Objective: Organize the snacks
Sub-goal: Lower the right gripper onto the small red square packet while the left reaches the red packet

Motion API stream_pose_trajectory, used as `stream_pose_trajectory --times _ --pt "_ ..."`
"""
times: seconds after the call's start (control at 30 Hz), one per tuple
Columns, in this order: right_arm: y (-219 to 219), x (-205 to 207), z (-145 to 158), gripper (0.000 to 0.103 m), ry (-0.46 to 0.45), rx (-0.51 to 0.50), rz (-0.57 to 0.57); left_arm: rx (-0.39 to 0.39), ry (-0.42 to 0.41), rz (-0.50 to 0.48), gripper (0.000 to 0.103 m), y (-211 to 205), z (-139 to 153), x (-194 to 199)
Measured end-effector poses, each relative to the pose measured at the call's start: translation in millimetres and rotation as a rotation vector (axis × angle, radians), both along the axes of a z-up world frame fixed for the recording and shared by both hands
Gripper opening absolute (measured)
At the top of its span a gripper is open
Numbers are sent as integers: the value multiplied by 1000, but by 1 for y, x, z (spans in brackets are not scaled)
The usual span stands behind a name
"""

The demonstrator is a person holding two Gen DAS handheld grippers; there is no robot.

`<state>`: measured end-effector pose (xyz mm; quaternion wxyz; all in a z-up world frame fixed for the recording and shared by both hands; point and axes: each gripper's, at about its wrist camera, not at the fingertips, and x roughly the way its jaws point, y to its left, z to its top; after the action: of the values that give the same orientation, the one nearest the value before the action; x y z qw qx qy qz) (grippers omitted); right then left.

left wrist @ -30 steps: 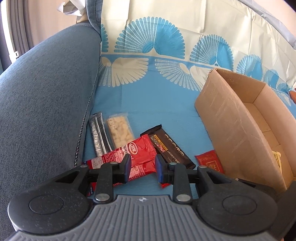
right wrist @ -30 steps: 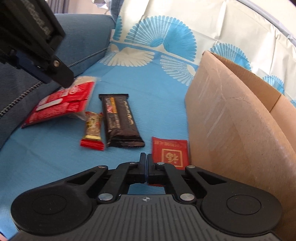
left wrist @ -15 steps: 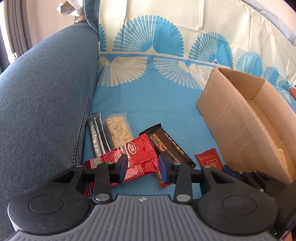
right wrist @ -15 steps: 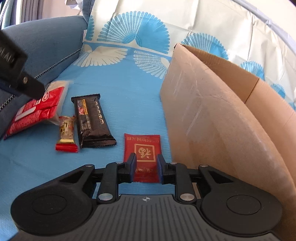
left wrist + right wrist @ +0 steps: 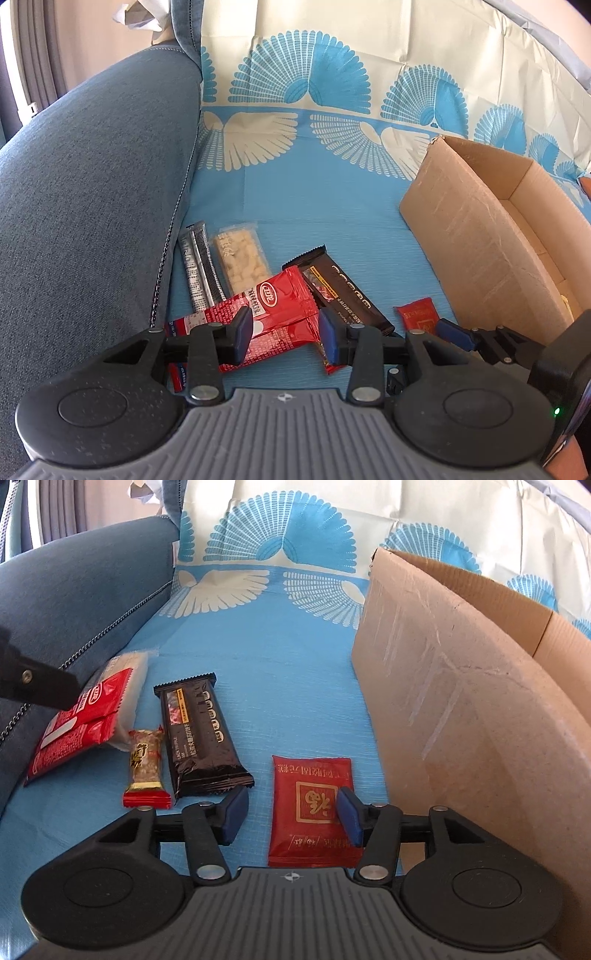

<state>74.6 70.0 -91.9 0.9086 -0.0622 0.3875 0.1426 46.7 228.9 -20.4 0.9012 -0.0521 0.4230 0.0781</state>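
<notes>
Item, red square sachet [image 5: 312, 805]: it lies flat on the blue patterned cloth [image 5: 280, 686] of the sofa seat, just beside the near wall of the cardboard box [image 5: 461, 709]. My right jaws [image 5: 291, 816] have just been opening and now stand spread above it, one pad over its right edge, the other over bare cloth to its left; neither presses it. I judge it light, thin, limp and slick-filmed. It should be taken across its width near the middle, the pads squeezing the crimped sides, since a flat pack gives little to bite on.

Item, red wafer pack [image 5: 273, 317]: it lies near the seat's left edge, against the grey-blue armrest [image 5: 92, 206]. My left jaws [image 5: 286, 334] have also just been opening; they are spread over it, and nothing is pinched. It is probably light and crushable.

Item, dark chocolate bar [image 5: 199, 738]: mid-seat, stiffer by my guess, its near end close to my right jaws' left pad.

Item, small nut candy [image 5: 146, 771]: touching the bar's left side.

Items, pale biscuit pack [image 5: 242, 256] and grey stick sachets [image 5: 201, 267]: further back, beside the armrest.

Obstruction: the box wall stands close on the right, leaving scant room for my outer pad. The two pairs of jaws work near each other.
</notes>
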Motion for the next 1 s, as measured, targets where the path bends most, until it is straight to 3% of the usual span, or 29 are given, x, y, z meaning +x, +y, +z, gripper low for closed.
stream_pose_trajectory --times 0.23,0.3,0.4,0.43,0.47,0.57,0.77,0.83,0.87,1.0 --pt "-5 7 -3 53 -3 4 -8 4 -1 5 44 -1 0 0" --pt "-7 8 -3 38 -9 6 -14 4 -3 8 44 0 0 0" --pt "-10 10 -2 32 -15 27 -8 10 -6 15 44 0 1 0" --pt "-11 9 -1 22 -23 30 -1 10 -8 18 44 0 2 0" --pt "-11 7 2 0 -35 44 19 9 -8 23 44 1 2 0" --pt "-8 3 2 0 -29 52 67 5 -10 35 44 3 3 -1" --pt "-3 -1 5 0 -64 -2 33 -1 -14 47 44 6 3 -3" --pt "-1 -3 5 17 -90 -52 6 0 -13 46 44 5 2 -3" --pt "2 -3 4 41 -93 -81 -8 1 -14 44 44 5 2 -2" --pt "1 -1 1 45 -92 -105 -23 4 -11 32 44 3 2 -1"
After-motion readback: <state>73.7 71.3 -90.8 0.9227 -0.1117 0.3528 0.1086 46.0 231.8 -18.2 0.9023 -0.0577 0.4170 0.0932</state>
